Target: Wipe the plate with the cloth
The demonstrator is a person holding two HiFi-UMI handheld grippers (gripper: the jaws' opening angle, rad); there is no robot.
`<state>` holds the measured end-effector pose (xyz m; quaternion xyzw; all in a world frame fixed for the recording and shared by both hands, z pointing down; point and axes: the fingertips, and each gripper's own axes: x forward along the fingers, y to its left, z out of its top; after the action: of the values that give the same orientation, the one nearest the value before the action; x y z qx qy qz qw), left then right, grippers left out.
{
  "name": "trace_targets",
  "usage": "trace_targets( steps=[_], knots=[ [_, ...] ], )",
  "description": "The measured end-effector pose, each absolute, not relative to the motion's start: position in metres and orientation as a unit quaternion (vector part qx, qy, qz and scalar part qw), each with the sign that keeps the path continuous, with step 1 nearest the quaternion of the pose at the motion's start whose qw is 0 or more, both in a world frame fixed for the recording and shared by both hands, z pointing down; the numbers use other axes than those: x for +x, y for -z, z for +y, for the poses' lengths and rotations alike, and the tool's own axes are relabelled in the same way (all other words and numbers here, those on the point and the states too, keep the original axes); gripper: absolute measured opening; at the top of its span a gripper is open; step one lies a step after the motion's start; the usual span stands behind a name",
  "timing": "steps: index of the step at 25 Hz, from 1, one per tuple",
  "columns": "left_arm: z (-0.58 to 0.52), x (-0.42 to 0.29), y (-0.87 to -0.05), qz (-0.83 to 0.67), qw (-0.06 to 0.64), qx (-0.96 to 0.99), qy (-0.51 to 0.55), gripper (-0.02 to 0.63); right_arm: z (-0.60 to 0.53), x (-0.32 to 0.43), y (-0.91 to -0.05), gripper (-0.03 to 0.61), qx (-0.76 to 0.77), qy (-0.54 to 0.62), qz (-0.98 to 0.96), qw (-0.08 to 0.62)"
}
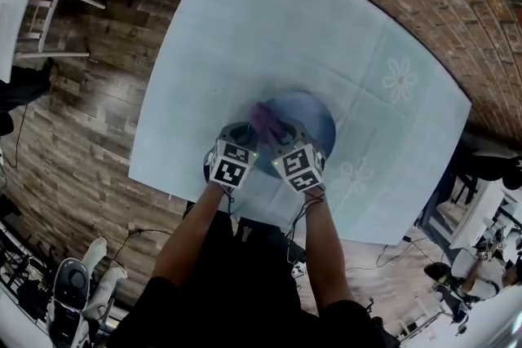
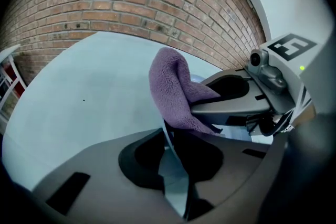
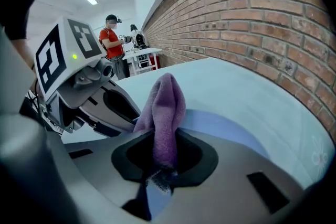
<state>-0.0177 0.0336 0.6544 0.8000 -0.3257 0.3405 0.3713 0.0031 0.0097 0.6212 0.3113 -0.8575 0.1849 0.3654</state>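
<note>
Counts: one plate (image 1: 318, 114), one cloth (image 1: 264, 119), two grippers, one table (image 1: 245, 28) under a pale blue cover. One person in a red top (image 3: 112, 42) stands far off, seen only in the right gripper view.

Plate: round, pale blue, plain and smooth. It lies near the table's front edge, directly ahead of both grippers. The left gripper view shows its rim edge-on as a thin pale strip.

Cloth: purple, fleecy, bunched into one upright fold.

Grip, left gripper (image 2: 169, 140): jaws nearly together, pinching the plate's near rim, which runs back between the pads.

Grip, right gripper (image 3: 164, 157): jaws closed tight on the cloth's lower end. The fold stands up out of them, past the tips.

Positions: the cloth is over the plate's near-left part, between the two grippers and just beside the left gripper's tips. Whether the cloth touches the plate's surface, cannot tell. The grippers sit side by side, close together, both pointing down at the plate.
</note>
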Motion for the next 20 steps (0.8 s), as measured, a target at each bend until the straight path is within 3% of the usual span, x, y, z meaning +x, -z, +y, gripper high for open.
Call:
trace_targets(
  steps=[20],
  knots=[
    [0.032,-0.018,-0.653,-0.330,0.357,0.804,-0.343,0.075,-0.020,0.021,-0.631,0.083,0.386,-0.134,-0.820,0.399]
  ],
)
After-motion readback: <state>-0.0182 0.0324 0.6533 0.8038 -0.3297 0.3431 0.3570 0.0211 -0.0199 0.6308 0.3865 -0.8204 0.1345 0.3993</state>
